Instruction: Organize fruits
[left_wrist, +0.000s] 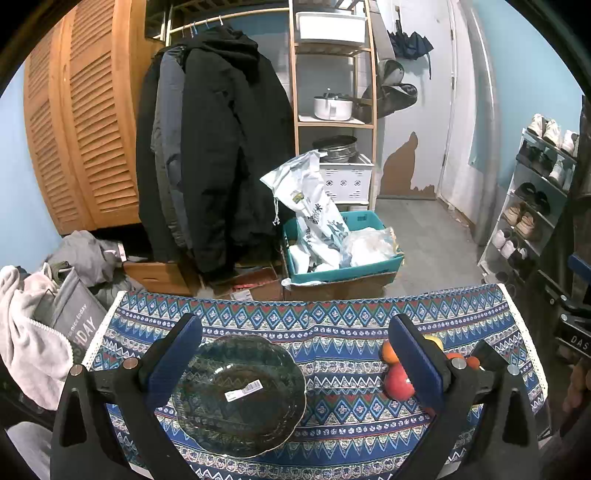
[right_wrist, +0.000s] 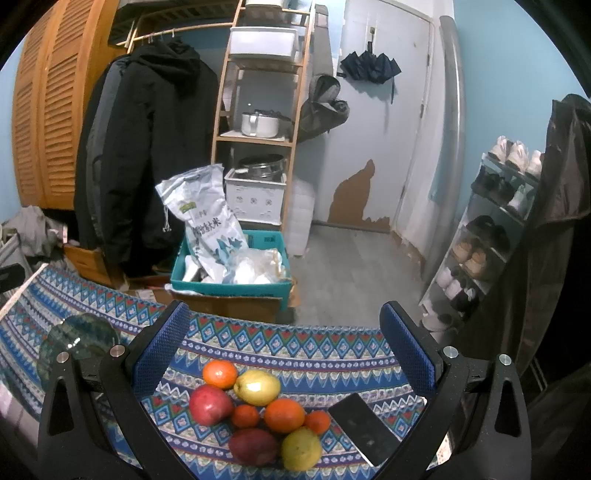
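A dark green glass bowl (left_wrist: 240, 395) sits empty on the patterned tablecloth (left_wrist: 332, 328), between the fingers of my open left gripper (left_wrist: 295, 354). Fruits lie to its right: a red apple (left_wrist: 397, 382) and an orange (left_wrist: 388, 352), partly hidden by the right finger. In the right wrist view my open right gripper (right_wrist: 284, 347) hovers over a pile of fruit: a red apple (right_wrist: 208, 404), a yellow lemon (right_wrist: 258, 387), oranges (right_wrist: 284, 415), another dark red apple (right_wrist: 253, 445) and a second lemon (right_wrist: 301, 448). The bowl (right_wrist: 79, 341) shows at far left.
A black phone (right_wrist: 365, 432) lies on the cloth right of the fruit. Beyond the table's far edge stand a teal crate (right_wrist: 229, 284) with bags, hanging coats (left_wrist: 221, 147), a wooden shelf (left_wrist: 332, 122) and a shoe rack (right_wrist: 491, 229).
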